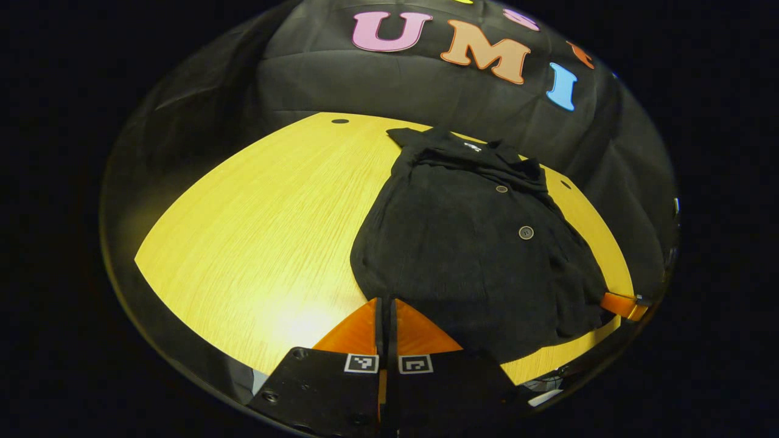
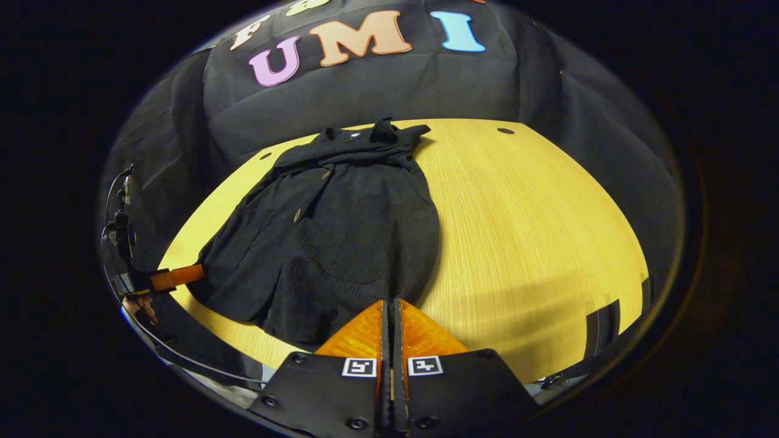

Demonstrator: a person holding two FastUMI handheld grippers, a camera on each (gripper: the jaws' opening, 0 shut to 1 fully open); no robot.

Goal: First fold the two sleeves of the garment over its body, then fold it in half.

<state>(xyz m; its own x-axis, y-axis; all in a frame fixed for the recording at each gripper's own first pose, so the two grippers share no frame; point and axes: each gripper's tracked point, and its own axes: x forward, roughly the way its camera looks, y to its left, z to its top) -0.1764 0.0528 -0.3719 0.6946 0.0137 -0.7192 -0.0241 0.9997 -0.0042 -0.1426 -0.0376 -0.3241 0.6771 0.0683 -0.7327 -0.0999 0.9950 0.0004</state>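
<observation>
A black buttoned garment (image 1: 475, 243) lies flat on the yellow wooden table (image 1: 261, 231), collar toward the far wall and both sleeves lying over its body. My left gripper (image 1: 385, 299) is at the near left hem corner, its jaws pressed together on the cloth edge. In the right gripper view the garment (image 2: 341, 243) spreads left of centre, and my right gripper (image 2: 391, 300) is shut at its near right hem corner. The left gripper (image 2: 202, 267) also appears there at the far left hem corner. The right gripper (image 1: 602, 299) touches the hem at the right in the left gripper view.
Bare table (image 2: 535, 231) stretches to the right of the garment in the right gripper view. A small dark hole (image 2: 505, 131) sits near the table's far edge. A hand (image 2: 140, 307) and cables show at the far left. Black cloth walls stand behind the table.
</observation>
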